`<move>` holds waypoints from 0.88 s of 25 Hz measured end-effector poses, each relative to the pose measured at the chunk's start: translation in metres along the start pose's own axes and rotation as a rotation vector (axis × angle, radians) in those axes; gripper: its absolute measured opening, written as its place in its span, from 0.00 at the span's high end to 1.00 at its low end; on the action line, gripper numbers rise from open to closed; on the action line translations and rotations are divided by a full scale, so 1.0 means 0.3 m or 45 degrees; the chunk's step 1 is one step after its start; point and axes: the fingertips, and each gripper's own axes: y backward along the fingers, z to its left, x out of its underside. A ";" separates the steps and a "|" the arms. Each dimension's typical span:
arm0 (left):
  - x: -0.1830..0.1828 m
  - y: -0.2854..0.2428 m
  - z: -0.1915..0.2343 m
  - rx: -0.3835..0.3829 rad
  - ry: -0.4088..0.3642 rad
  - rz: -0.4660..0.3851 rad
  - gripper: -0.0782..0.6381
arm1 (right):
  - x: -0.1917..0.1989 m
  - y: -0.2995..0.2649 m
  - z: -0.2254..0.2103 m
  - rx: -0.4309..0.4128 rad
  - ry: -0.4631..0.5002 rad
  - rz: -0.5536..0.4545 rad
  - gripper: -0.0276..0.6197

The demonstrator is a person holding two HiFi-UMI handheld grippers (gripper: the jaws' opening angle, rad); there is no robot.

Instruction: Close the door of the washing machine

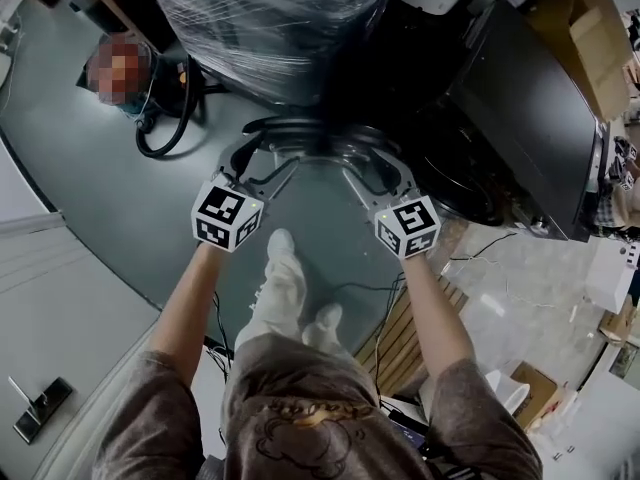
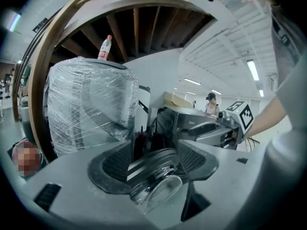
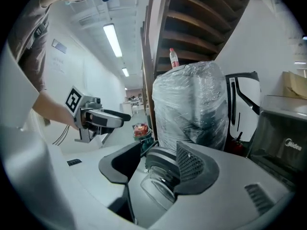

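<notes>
The washing machine point(image 1: 520, 118) is the dark box at the right of the head view. Its round door point(image 1: 312, 148), a grey ring around a glass bowl, hangs swung out in front of me. My left gripper point(image 1: 262, 168) stands open at the door's left rim and my right gripper point(image 1: 370, 173) stands open at its right rim. In the left gripper view the door point(image 2: 156, 176) shows between the wide jaws of the left gripper point(image 2: 153, 159), with the right gripper point(image 2: 230, 126) beyond. The right gripper point(image 3: 158, 162) frames the door point(image 3: 163, 171) likewise. Whether any pad touches the rim I cannot tell.
A bulky load wrapped in plastic film point(image 1: 270, 18) stands just behind the door, with a bottle point(image 2: 104, 48) on top. A black hose point(image 1: 165, 133) lies on the floor at the left. A cardboard box point(image 1: 590, 38) sits on the machine. A wooden pallet point(image 1: 400, 338) is by my right leg.
</notes>
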 end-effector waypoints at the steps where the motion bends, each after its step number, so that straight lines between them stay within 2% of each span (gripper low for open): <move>1: 0.021 -0.026 0.018 0.009 -0.002 0.019 0.49 | 0.019 -0.030 -0.018 -0.010 0.014 0.030 0.63; 6: 0.127 -0.160 0.097 0.056 -0.019 0.103 0.49 | 0.091 -0.174 -0.093 -0.068 0.096 0.156 0.62; 13: 0.261 -0.297 0.179 0.101 0.002 0.170 0.49 | 0.192 -0.293 -0.190 -0.081 0.198 0.300 0.59; 22: 0.346 -0.395 0.230 0.144 0.046 0.227 0.49 | 0.262 -0.320 -0.245 -0.079 0.195 0.396 0.59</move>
